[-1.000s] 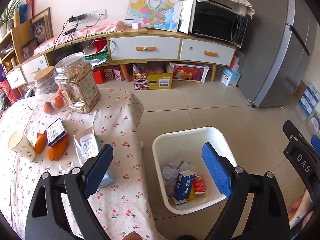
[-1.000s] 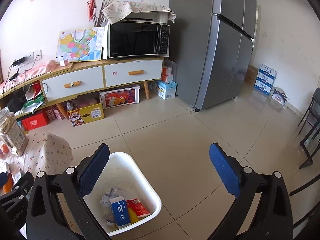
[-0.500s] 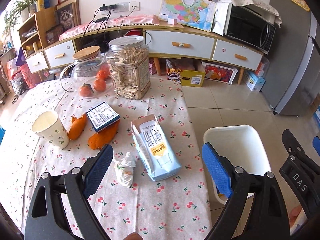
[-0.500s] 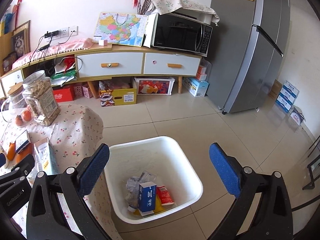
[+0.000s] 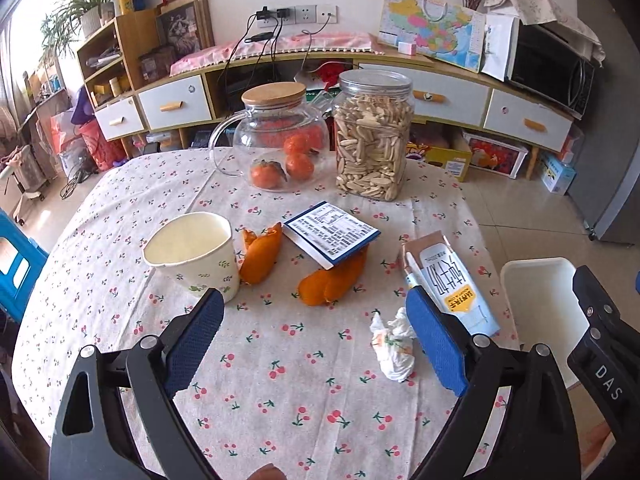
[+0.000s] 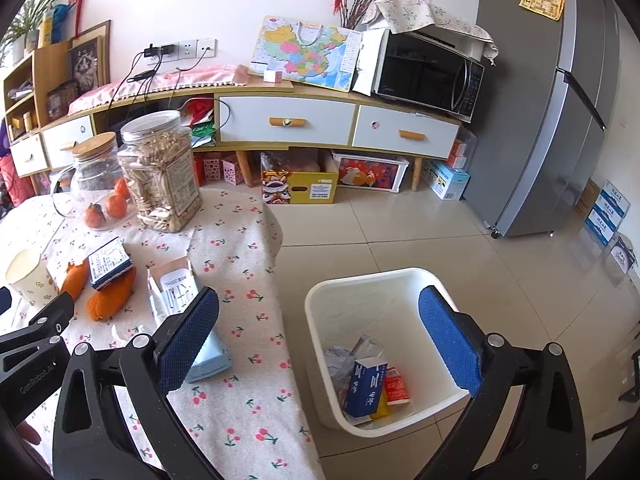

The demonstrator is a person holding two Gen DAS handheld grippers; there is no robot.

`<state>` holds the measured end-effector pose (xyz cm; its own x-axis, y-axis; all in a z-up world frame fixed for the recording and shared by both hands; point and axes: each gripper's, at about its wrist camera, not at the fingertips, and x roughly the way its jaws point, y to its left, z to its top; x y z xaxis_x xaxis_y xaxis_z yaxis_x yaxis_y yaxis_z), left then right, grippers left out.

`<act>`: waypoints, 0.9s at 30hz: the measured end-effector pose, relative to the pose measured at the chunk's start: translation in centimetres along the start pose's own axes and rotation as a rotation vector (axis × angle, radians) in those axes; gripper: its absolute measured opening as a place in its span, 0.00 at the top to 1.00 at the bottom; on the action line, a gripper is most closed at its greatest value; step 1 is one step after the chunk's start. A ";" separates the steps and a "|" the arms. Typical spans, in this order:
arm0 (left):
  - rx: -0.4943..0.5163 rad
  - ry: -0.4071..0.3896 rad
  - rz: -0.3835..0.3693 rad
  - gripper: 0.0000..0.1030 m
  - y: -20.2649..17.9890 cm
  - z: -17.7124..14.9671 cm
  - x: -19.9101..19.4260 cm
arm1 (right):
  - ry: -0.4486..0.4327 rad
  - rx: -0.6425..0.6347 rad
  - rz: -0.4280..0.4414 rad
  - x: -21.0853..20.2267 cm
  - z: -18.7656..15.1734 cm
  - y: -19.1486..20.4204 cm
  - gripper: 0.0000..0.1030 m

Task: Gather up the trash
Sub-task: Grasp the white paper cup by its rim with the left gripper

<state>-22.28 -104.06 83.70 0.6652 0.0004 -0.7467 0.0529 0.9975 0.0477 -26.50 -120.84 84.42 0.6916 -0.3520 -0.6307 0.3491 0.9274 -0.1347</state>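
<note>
On the cherry-print tablecloth point(image 5: 280, 380) lie a crumpled white tissue point(image 5: 394, 346), a light blue carton point(image 5: 452, 284), orange peels point(image 5: 262, 256), a small blue-and-white box point(image 5: 332, 234) and a paper cup point(image 5: 192, 256). My left gripper point(image 5: 316, 340) is open and empty above the table, the tissue just inside its right finger. The white bin point(image 6: 384, 332) stands on the floor beside the table, holding a blue box point(image 6: 366, 386) and wrappers. My right gripper point(image 6: 320, 344) is open and empty, over the table's edge and the bin.
A glass pitcher with oranges point(image 5: 280, 140) and a jar of biscuits point(image 5: 374, 136) stand at the table's far side. A low cabinet point(image 6: 320, 120) with a microwave point(image 6: 428, 72) and a grey fridge point(image 6: 552, 100) line the wall. A blue stool point(image 5: 16, 264) is left.
Both grippers have swung left, from over the bin and floor toward the table. The left view now faces the table's trash; the right view now takes in the table's edge.
</note>
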 end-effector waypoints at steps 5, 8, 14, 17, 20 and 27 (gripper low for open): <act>-0.004 0.013 0.044 0.12 3.4 0.1 0.9 | 0.005 -0.039 0.043 0.1 -0.1 3.5 0.07; 0.025 0.018 0.069 0.12 5.1 0.3 1.7 | 0.005 -0.057 0.065 0.0 -0.1 5.3 0.07; 0.133 0.039 0.080 0.07 7.2 0.7 4.1 | 0.018 -0.080 0.086 0.5 -0.3 7.7 0.07; 0.207 0.034 0.077 0.07 7.6 0.8 5.4 | 0.033 -0.087 0.075 1.1 -0.4 8.3 0.07; 0.222 0.051 0.027 0.07 8.2 1.2 7.0 | 0.047 -0.087 0.069 1.7 -0.4 8.3 0.07; 0.297 0.032 0.029 0.07 8.9 2.2 9.0 | 0.067 -0.084 0.061 2.8 -0.5 8.4 0.07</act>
<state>-14.18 -95.33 78.81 0.6463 0.0358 -0.7622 0.2531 0.9323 0.2584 -21.97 -113.99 81.17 0.6651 -0.2877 -0.6891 0.2511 0.9552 -0.1564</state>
